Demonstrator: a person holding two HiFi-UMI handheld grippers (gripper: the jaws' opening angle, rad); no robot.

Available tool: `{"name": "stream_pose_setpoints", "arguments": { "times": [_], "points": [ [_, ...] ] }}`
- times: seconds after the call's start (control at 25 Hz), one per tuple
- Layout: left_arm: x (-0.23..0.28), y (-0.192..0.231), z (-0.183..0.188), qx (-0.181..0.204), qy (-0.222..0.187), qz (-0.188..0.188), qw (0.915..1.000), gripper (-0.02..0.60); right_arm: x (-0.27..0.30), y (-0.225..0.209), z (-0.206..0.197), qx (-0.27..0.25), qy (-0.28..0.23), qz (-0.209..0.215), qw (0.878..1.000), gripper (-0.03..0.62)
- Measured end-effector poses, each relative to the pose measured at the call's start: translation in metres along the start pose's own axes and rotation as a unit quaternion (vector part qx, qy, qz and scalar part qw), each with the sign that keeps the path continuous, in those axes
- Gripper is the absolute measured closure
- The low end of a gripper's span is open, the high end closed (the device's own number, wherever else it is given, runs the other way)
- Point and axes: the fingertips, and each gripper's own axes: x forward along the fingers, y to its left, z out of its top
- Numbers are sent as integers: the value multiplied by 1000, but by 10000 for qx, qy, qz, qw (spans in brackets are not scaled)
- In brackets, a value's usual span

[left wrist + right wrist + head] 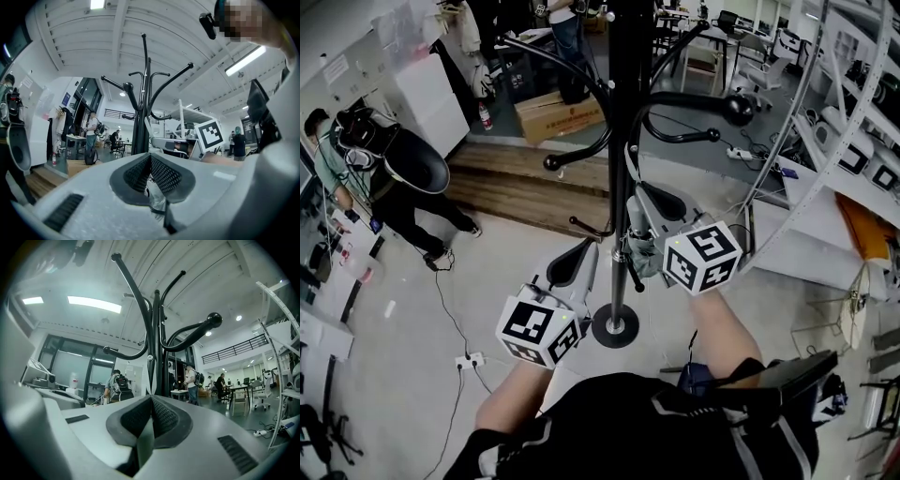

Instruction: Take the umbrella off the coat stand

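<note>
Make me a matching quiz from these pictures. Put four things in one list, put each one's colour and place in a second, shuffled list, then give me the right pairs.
Things
1. coat stand
2. cardboard box
3. umbrella
4. power strip

Colour and place
A. white, at the head view's lower left
B. grey, close beside the stand, low down
C. black, upright, with curved arms
D. brown, on the far side of the stand

Pairs: 1-C, 2-D, 3-B, 4-A
</note>
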Motion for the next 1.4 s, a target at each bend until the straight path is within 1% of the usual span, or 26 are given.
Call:
{"name": "stream_pose_setpoints", "arguments": {
  "times": [0.32,0.52,0.6,0.84,1.04,1.4],
  "points": [
    [-2,-2,3,33,-37,-17,10000,572,-5,1,8,58,-109,-40,9999,585],
    [-5,-6,7,-131,-114,-86,9998,572,-8,0,19,0,-226,-76,9997,585],
    [-5,-7,9,-93,-135,-86,9998,572,-9,1,24,-17,-268,-64,9996,585],
    [-3,-6,10,-76,-190,-22,9998,572,-12,2,47,-125,-495,-23,9987,585],
    [-7,-11,12,-119,-193,-92,9997,572,-17,4,65,-25,-656,-25,9978,585],
    [-10,-14,17,-73,-231,-165,9996,572,-19,3,89,-169,-828,-95,9964,585]
  ]
}}
